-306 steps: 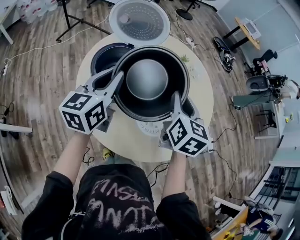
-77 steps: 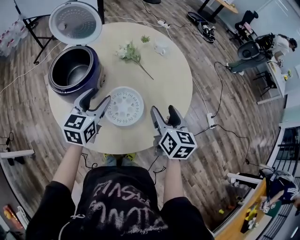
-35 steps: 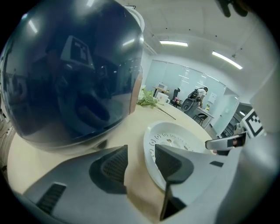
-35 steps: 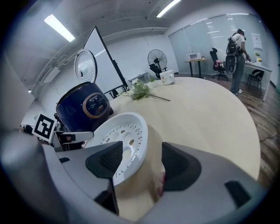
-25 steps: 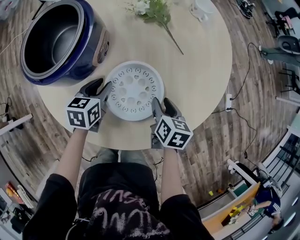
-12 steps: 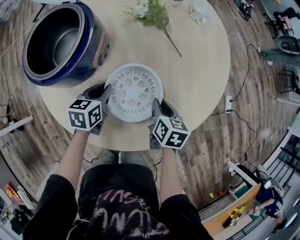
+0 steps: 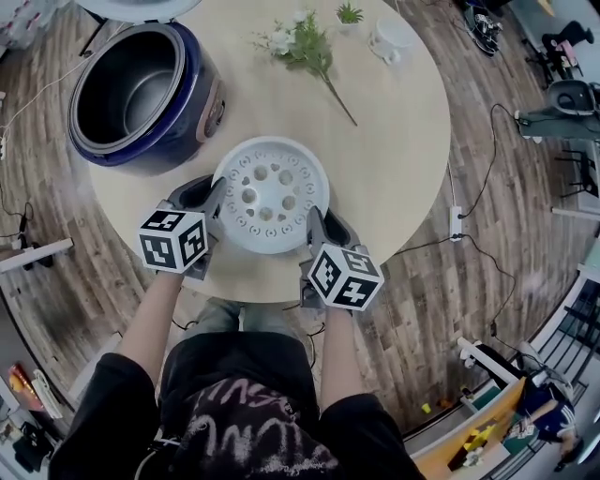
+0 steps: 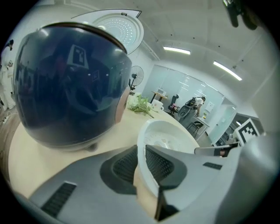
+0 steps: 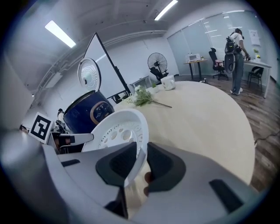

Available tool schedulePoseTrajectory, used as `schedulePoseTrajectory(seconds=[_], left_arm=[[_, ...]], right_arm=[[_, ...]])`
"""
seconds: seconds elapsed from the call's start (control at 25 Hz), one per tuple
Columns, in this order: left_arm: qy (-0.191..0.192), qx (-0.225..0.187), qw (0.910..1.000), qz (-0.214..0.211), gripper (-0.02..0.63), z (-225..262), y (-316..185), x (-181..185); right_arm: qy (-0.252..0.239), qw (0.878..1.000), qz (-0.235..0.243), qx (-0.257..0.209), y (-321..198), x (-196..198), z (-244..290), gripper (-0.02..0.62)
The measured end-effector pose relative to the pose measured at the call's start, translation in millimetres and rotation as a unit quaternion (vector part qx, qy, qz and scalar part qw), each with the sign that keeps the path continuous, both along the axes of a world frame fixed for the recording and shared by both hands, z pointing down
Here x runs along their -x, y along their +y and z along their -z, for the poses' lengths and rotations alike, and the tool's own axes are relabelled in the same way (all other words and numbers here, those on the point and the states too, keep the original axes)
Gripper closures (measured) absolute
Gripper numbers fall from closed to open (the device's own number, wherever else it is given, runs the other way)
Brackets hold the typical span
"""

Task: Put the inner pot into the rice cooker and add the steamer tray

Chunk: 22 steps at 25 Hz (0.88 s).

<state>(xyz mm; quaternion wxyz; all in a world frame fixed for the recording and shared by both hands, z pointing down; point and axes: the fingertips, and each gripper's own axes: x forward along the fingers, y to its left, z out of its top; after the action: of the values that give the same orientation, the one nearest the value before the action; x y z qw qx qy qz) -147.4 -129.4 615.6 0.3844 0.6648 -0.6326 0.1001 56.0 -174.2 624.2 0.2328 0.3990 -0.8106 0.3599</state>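
The white perforated steamer tray (image 7: 270,194) hangs just above the round table (image 7: 394,150), held by both sides. My left gripper (image 7: 213,195) is shut on its left rim and my right gripper (image 7: 314,223) on its right rim. Both pairs of jaws have just been closing, with the rim between them. In the left gripper view the pads (image 8: 127,164) pinch the tray's thin wall (image 8: 144,144); the right gripper view shows the same grip on the rim (image 9: 140,140). The blue rice cooker (image 7: 141,89) stands open at the far left with the metal inner pot (image 7: 131,94) inside.
The cooker's lid (image 7: 131,7) stands raised behind it. A flower sprig (image 7: 305,42) and a white cup (image 7: 387,39) lie at the table's far side. The table's near edge is right under my grippers. A person (image 9: 236,43) stands far off.
Both grippers have shut on the tray's rim and lifted it a little off the table. The cooker has not moved.
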Motion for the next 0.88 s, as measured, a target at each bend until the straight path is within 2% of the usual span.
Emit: schedulePoseTrajectory(seconds=[0.56,0.88], left_arm=[[-0.033,-0.068,0.9970,0.015,0.538,79,0,-30],[-0.048,-0.106,0.9921,0.046,0.538,126,15,-21]], right_arm=[[-0.035,0.997,0.019,-0.063,-9,-28,70,0.515],[-0.046,0.993,0.056,-0.098,-12,-11,115,0.517]])
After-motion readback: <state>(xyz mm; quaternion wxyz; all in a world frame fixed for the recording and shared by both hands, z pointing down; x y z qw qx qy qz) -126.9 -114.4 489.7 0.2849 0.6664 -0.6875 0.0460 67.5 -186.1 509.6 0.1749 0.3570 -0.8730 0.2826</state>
